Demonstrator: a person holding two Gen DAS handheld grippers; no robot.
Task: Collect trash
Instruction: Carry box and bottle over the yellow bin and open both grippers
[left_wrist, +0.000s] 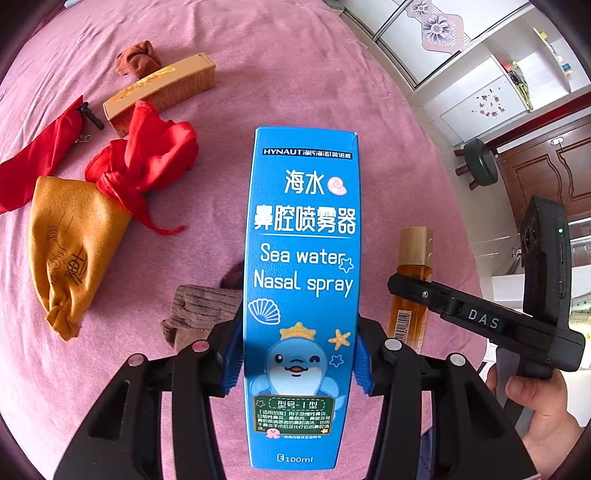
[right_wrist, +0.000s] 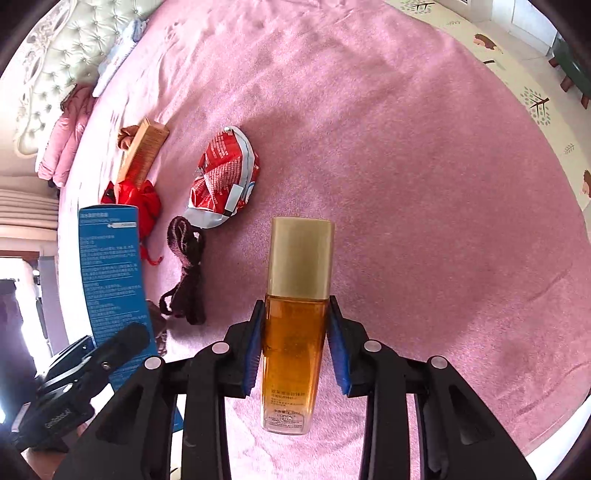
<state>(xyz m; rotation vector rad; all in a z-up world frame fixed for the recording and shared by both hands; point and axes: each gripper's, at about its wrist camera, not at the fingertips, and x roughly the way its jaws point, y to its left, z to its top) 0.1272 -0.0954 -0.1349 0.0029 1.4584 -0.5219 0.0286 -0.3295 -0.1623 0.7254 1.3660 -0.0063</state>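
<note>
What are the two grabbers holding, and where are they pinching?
The left gripper pinches the blue nasal spray box by its lower sides. The right gripper pinches the amber bottle around its glass body, below the gold cap.

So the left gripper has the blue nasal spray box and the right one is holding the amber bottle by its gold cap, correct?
Not quite. The right gripper grips the amber bottle by its glass body, below the gold cap, as the right wrist view shows. The rest holds: the left gripper has the blue nasal spray box.
</note>
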